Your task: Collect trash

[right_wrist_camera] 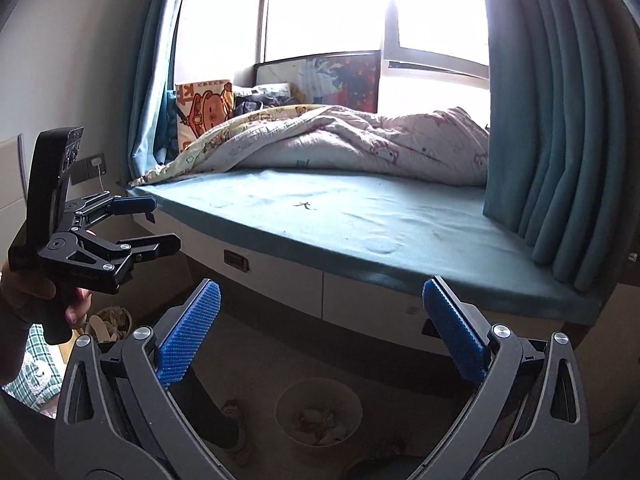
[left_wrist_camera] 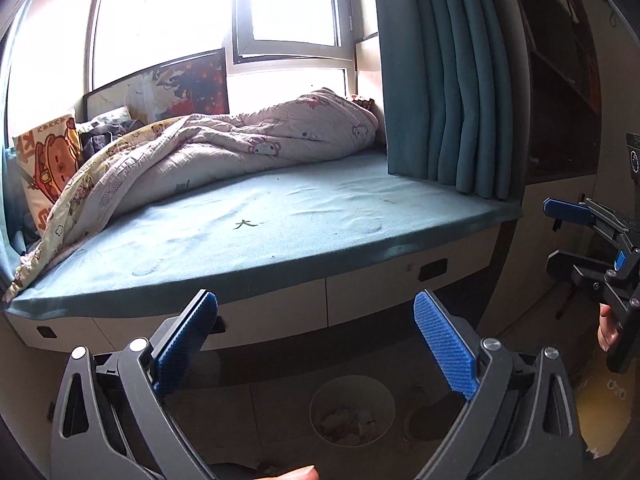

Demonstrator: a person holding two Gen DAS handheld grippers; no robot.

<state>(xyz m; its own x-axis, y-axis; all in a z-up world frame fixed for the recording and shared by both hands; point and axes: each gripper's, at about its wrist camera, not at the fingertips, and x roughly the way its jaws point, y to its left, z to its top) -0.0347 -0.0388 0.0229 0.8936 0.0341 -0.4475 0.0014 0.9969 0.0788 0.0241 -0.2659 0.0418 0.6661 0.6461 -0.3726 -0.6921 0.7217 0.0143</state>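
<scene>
A round white trash bin [left_wrist_camera: 352, 410] with crumpled paper in it stands on the floor below the window bed; it also shows in the right wrist view [right_wrist_camera: 319, 412]. A small dark scrap [left_wrist_camera: 245, 224] lies on the teal mattress, seen too in the right wrist view [right_wrist_camera: 303, 206]. My left gripper [left_wrist_camera: 316, 344] is open and empty, held above the floor in front of the bed drawers. My right gripper [right_wrist_camera: 322, 334] is open and empty, level with it. Each gripper shows in the other's view, the right one [left_wrist_camera: 560, 220] and the left one [right_wrist_camera: 160, 222].
The teal mattress [left_wrist_camera: 320, 224] carries a rumpled quilt [left_wrist_camera: 224, 148] and a cartoon pillow [left_wrist_camera: 48, 164] at the far side. Teal curtains [left_wrist_camera: 444, 80] hang at the right. White drawers [left_wrist_camera: 400, 292] run under the bed. Another bin [right_wrist_camera: 110, 322] stands at the left.
</scene>
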